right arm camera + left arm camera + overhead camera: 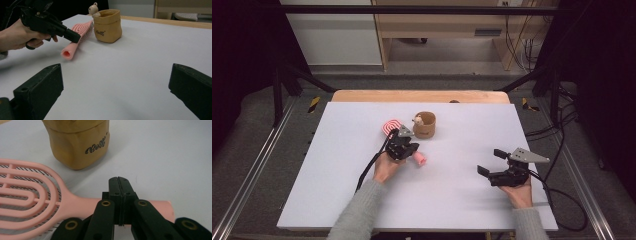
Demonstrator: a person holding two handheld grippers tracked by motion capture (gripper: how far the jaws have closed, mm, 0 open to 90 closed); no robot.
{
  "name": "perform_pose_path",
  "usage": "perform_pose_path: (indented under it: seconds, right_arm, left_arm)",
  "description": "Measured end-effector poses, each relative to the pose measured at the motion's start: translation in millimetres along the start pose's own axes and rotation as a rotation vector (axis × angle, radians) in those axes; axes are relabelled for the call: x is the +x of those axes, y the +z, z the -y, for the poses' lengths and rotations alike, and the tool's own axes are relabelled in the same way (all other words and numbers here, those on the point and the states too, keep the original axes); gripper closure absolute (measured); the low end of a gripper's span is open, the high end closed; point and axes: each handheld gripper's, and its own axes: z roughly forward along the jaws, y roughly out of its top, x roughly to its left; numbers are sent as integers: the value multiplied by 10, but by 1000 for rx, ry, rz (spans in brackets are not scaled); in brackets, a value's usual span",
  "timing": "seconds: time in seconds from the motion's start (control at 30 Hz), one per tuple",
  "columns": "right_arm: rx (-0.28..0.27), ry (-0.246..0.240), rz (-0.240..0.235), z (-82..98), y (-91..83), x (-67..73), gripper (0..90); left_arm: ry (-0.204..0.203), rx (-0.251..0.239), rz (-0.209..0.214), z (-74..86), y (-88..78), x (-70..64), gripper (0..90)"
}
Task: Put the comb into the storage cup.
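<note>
On the white bench point(452, 180), the left claw point(119, 185) sat pressed together over the pink hairbrush point(37, 202) handle beside the yellow pot point(77, 142), gripping nothing, so a lift would likely have left the brush behind, while the right claw point(492, 162) stood spread.

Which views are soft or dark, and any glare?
High view: table evenly lit, surroundings dark, no glare. Left gripper view: close-up, brush and left gripper fairly sharp, holder a bit soft. Right gripper view: right gripper blurred in the foreground, soft shadow beside the brush.
</note>
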Motion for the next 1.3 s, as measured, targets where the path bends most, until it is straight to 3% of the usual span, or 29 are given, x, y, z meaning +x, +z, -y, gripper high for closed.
perform_pose_path:
  seconds: [0.1, 0.33, 0.87, 1.3]
  right_arm:
    - [1, 1, 0, 0, 0, 0, 2]
    - [0, 1, -1, -1, -2, 1, 3]
    - [2, 2, 0, 1, 3, 2, 2]
    - [1, 3, 0, 0, 1, 1, 2]
  left_arm:
    - [-9, 5, 3, 0, 20, 2, 895]
    - [13, 31, -4, 6, 32, -4, 896]
    - [46, 47, -24, 60, -129, 26, 896]
    - [67, 72, -30, 104, -130, 11, 897]
